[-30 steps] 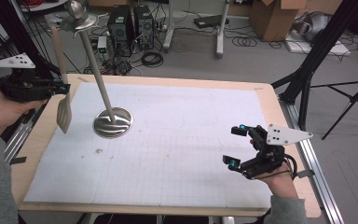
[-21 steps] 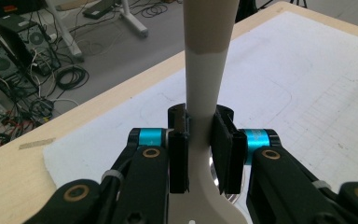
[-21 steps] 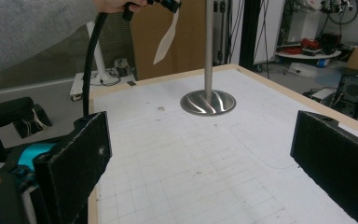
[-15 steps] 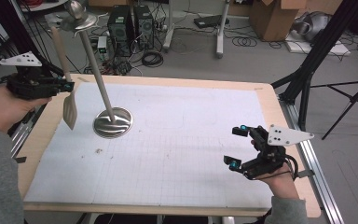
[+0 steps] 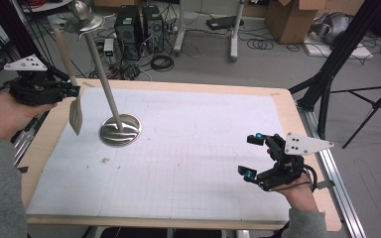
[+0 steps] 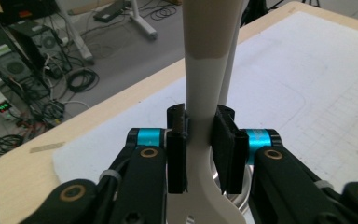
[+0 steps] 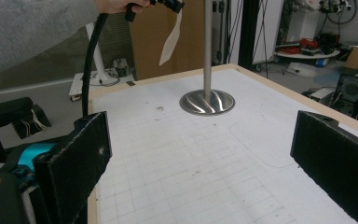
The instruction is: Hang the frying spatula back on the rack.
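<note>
A pale spatula (image 5: 75, 115) hangs blade down beside the tilted pole of a metal stand (image 5: 120, 130), its handle reaching up to the stand's top. My left gripper (image 5: 72, 90) sits level around the handle. In the left gripper view the spatula (image 6: 200, 70) runs between the pads, and my left gripper (image 6: 200, 116) has its jaws just opening, the pads close beside the handle without pressing. My right gripper (image 5: 252, 156) rests over the mat's right side. In the right gripper view my right gripper (image 7: 200, 154) stands wide open with nothing in it, facing the stand (image 7: 207, 101).
A white gridded mat (image 5: 188, 163) covers the wooden table (image 5: 307, 148). Computer towers, cables and boxes lie on the floor beyond the far edge. A black tripod leg (image 5: 337, 54) rises at the right, and a metal rail (image 5: 340, 188) runs along the table's right side.
The left hand and the spatula have shifted a little to the right, toward the stand's pole. The right gripper has stayed where it was.
</note>
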Tool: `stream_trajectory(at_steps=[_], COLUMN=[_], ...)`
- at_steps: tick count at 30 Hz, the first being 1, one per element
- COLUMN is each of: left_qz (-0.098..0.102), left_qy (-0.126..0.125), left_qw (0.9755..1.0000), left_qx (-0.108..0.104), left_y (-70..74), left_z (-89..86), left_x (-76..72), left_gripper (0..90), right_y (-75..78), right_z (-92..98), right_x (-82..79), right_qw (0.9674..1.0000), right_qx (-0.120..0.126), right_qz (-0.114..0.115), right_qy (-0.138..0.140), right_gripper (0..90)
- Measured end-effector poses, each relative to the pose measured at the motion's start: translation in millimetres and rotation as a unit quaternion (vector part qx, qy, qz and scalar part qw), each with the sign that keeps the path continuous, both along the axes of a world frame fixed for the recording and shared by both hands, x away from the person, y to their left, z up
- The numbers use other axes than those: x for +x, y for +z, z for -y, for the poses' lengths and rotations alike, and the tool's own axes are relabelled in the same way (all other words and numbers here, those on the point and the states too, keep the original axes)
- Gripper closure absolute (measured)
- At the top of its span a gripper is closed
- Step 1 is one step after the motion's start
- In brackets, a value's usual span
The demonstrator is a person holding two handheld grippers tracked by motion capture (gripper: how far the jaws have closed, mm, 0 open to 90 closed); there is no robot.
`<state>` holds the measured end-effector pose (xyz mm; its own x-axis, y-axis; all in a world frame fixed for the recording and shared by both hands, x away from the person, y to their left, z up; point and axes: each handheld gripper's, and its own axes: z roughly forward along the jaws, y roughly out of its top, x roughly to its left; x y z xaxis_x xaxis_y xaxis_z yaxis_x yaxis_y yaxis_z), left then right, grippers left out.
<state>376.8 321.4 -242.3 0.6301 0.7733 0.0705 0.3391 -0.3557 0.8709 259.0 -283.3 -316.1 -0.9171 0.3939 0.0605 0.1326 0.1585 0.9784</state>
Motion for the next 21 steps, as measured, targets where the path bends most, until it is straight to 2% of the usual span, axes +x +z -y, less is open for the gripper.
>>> stream_trajectory(at_steps=[3,5,8,11,14,16,17,19,21], left_qz=[0.021,0.021,0.030,0.025,0.015,0.011,0.014,0.016,0.016], left_qy=[-0.011,-0.021,-0.039,-0.050,-0.051,-0.054,-0.061,-0.069,-0.072], left_qw=[0.9997,0.9995,0.9986,0.9978,0.9979,0.9977,0.9966,0.9955,0.9952], left_qx=[-0.011,-0.015,-0.022,-0.035,-0.037,-0.040,-0.052,-0.063,-0.064], left_y=[-0.3,-1.7,-4.8,-8.9,-11.9,-14.4,-16.5,-18.2,-19.2], left_z=[-1.4,-3.5,-8.5,-13.5,-16.0,-19.1,-21.2,-22.1,-21.9], left_x=[-4.0,-6.5,-10.7,-14.6,-17.0,-19.6,-23.6,-27.6,-29.5], left_gripper=[57.5,46.5,37.0,28.5,20.0,18.9,18.9,18.9,18.9], right_y=[0.2,0.4,0.8,0.7,0.4,0.3,0.5,0.9,1.1], right_z=[-0.8,-1.1,-1.5,-2.2,-3.1,-3.3,-3.7,-4.4,-4.9], right_x=[0.3,0.2,0.2,1.0,1.5,1.6,2.0,2.4,2.6], right_qw=[1.0000,1.0000,1.0000,1.0000,1.0000,1.0000,1.0000,1.0000,1.0000], right_qx=[0.000,0.000,0.000,-0.002,-0.002,-0.003,-0.003,-0.004,-0.004], right_qz=[0.001,0.001,0.001,0.003,-0.001,-0.001,-0.001,0.000,-0.001], right_qy=[0.000,0.002,0.002,0.004,0.006,0.005,0.005,0.007,0.007], right_gripper=[4.0,4.0,4.0,4.0,4.0,4.0,4.0,4.0,4.0])
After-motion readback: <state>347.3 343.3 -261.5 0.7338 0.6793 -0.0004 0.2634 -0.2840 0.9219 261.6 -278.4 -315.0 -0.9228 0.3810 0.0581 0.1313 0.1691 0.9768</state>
